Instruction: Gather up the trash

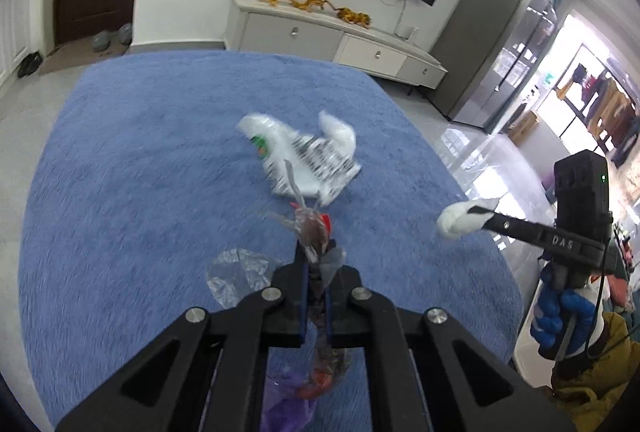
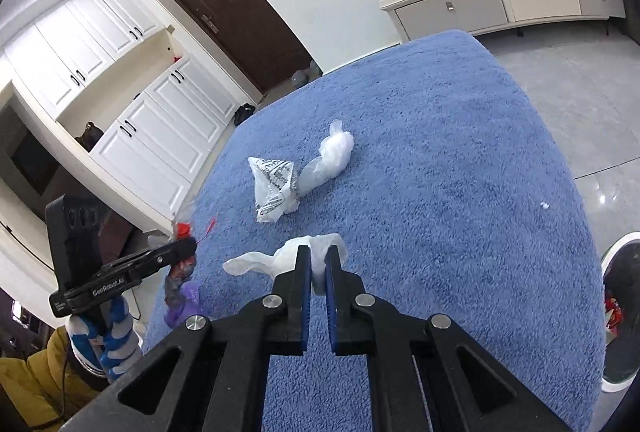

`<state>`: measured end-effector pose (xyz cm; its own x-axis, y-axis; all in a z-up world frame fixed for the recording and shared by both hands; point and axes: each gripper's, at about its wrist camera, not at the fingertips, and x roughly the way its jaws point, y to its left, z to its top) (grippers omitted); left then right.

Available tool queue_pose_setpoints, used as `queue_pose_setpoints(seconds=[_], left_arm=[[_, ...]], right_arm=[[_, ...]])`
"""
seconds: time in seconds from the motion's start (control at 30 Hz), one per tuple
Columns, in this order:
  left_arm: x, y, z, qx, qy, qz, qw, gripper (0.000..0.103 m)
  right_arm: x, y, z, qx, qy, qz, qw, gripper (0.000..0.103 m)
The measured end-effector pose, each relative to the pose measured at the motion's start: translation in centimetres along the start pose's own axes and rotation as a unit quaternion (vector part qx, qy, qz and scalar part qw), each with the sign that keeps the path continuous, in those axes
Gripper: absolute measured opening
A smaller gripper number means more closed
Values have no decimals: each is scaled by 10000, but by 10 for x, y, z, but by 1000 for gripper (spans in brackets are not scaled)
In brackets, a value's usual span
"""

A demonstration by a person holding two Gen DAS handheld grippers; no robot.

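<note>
You are holding a gripper in each hand above a blue fuzzy rug spread on a pale tiled floor. Your left gripper is gripping a crumpled clear wrapper with red and dark bits — its jaws are clenched on it, and the wrapper's tail is hanging below them toward a purple scrap. Your right gripper is pinching a white crumpled tissue, jaws closed on it, with the tissue sticking out to the left of the tips. Both pieces are being held off the rug. Ahead of both grippers, a white plastic bag with black print is lying on the rug, touching a twisted white bag — neither gripper is touching them. A clear plastic film is lying on the rug just left of the left gripper.
</note>
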<state>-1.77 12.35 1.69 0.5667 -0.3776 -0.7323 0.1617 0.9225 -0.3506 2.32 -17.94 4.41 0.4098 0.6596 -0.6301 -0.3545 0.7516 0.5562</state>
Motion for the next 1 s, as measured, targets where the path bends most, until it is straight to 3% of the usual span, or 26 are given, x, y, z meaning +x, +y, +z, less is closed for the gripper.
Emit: queue_pose_setpoints(seconds=[0.3,0.47,0.67,1.0], left_arm=[[-16,30,-54,-186,42,455,9988,11],[-20,27,-74,58,67,683,9976,39],[-32,22,-92,257,-102,895,9956,44],[-44,16,-88,462,-260,918,9944,49]], right_arm=[[-2,12,-8,-107,44,140,9998,7],[-5,18,-11,-132,14,181,9997,7],[-8,24,-14,-159,15,228,9996,7],[-16,31,-17,-191,-49,265,9995,7]])
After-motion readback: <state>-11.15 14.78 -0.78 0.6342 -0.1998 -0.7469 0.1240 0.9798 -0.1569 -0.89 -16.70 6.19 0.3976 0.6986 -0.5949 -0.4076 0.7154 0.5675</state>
